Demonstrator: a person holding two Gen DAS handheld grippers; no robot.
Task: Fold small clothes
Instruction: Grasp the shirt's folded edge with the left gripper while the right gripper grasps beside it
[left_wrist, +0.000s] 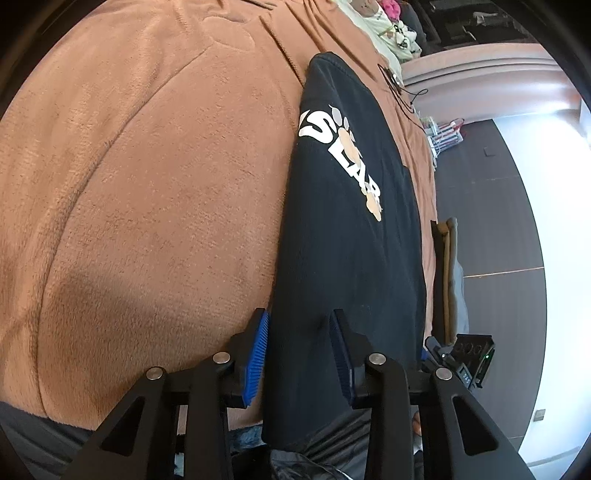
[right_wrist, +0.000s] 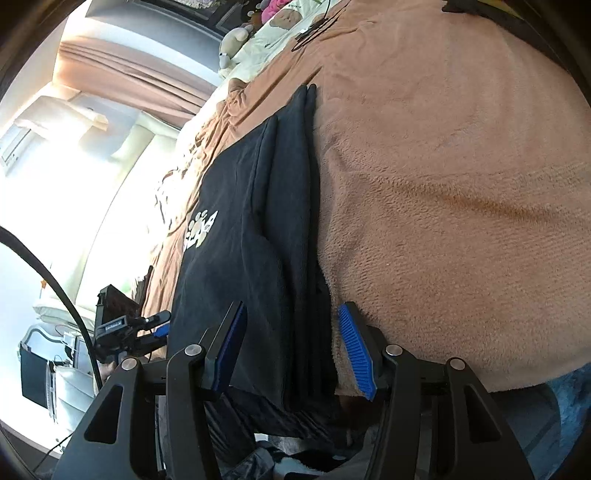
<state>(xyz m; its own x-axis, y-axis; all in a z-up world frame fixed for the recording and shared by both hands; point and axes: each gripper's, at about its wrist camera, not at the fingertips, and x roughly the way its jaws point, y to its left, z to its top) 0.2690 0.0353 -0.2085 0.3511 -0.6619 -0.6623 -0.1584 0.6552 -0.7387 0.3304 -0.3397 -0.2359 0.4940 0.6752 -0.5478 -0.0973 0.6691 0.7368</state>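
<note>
Left wrist view: left gripper (left_wrist: 299, 354) partly spread astride the black shirt's (left_wrist: 351, 229) edge on the brown blanket (left_wrist: 147, 184); whether its pads pinch is unclear

This was a bedroom in a home. A bed spread with a brown fleece blanket (left_wrist: 147, 184) filled most of both views. At its far end lay a pale cream quilt printed with cartoon bears (right_wrist: 284, 22), with a plush toy (right_wrist: 234, 38) beside it and something bright pink (right_wrist: 273, 7) behind. Brown curtains (right_wrist: 122, 74) hung by a sunlit window at the left of the right wrist view, and dark wood-look flooring (left_wrist: 491, 221) ran alongside the bed.
</note>
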